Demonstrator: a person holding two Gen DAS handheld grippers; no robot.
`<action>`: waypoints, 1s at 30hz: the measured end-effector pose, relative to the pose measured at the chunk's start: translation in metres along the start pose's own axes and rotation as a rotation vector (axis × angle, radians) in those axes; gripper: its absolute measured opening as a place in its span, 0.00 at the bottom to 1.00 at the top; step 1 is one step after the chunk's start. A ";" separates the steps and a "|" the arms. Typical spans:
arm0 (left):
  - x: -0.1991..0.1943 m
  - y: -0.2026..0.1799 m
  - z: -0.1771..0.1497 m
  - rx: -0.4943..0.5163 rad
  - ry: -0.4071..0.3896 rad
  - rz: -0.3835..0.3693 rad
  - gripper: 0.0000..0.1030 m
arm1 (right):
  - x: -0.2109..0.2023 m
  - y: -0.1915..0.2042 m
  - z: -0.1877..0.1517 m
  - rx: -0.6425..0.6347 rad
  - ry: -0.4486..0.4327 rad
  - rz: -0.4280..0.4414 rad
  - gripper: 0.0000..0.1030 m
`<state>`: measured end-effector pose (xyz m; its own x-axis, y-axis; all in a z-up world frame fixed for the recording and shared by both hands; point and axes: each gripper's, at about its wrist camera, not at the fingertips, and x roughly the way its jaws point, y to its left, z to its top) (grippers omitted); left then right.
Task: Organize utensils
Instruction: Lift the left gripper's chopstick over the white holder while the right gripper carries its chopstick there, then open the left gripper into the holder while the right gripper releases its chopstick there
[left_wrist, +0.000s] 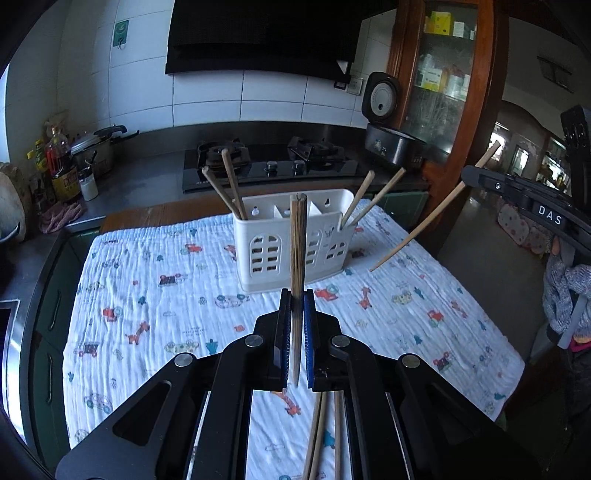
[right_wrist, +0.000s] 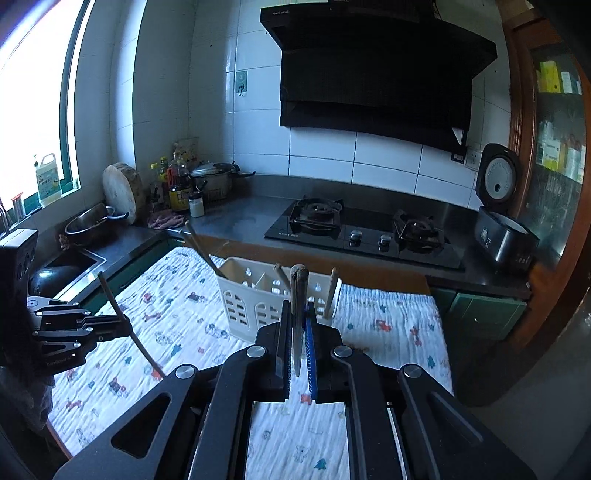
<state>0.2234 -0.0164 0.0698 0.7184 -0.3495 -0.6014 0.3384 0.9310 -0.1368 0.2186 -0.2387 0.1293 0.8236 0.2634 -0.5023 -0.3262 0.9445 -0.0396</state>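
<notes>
Both tongs are angling downward above the tabletop (left_wrist: 110, 266), left tongs (left_wrist: 296, 299) and right tongs (right_wrist: 299, 310) each clamping tight on one upright chopstick (left_wrist: 298, 236) (wooden). The white holder (left_wrist: 295, 240) is standing just beyond them, already carrying four chopsticks.

We cannot see the lower ends of the slanted wooden chopsticks (left_wrist: 231, 184) inside the white slotted plastic utensil holder (left_wrist: 266, 251); more loose wooden chopsticks (left_wrist: 317, 439) run under the gripper body and off the bottom edge.
</notes>
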 end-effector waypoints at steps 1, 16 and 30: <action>-0.002 0.000 0.008 0.000 -0.012 -0.001 0.05 | 0.001 -0.001 0.008 -0.004 -0.007 -0.002 0.06; -0.003 -0.009 0.133 0.023 -0.246 0.096 0.05 | 0.050 -0.016 0.062 -0.020 -0.029 -0.029 0.06; 0.073 0.031 0.130 -0.145 -0.222 0.104 0.05 | 0.087 -0.026 0.046 -0.028 0.036 -0.011 0.07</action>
<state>0.3656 -0.0264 0.1236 0.8654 -0.2515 -0.4333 0.1775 0.9627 -0.2041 0.3203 -0.2308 0.1266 0.8103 0.2450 -0.5323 -0.3300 0.9414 -0.0691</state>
